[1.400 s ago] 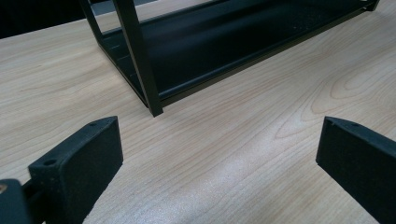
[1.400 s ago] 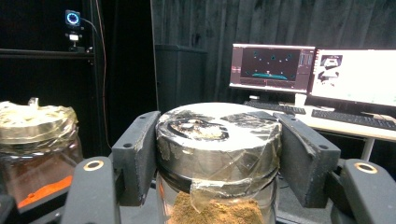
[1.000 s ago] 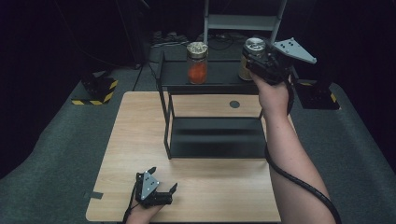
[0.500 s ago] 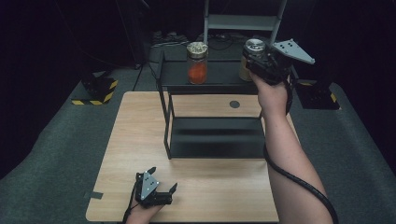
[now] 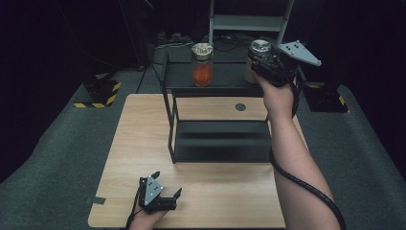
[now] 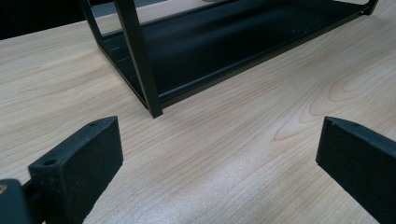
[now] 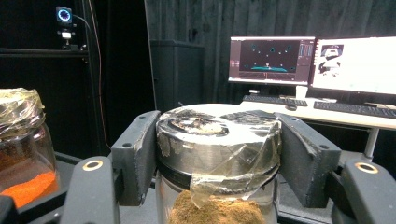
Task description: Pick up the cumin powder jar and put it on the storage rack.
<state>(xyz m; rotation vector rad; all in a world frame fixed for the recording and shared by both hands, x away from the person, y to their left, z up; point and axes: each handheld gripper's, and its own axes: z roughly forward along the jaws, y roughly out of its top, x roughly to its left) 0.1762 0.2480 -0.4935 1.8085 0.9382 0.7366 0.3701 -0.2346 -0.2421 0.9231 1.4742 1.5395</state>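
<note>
My right gripper (image 7: 217, 154) clamps the brown-powder jar (image 7: 219, 140) at the rack's (image 5: 215, 81) 2 o'clock corner. My left gripper (image 6: 219, 154) rests wide open, holding nothing, at the table's (image 5: 143, 129) 7 o'clock.

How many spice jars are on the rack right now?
2, both on the top shelf: the orange-powder jar standing free at the middle, and the brown-powder jar at the right end, clamped in the right gripper.

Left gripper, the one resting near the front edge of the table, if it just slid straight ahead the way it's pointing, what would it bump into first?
Most likely the black shelf rack. The left gripper is open with bare table between its jaws, and the rack's corner post stands ahead, slightly left of centre. Depth is hard to judge.
</note>
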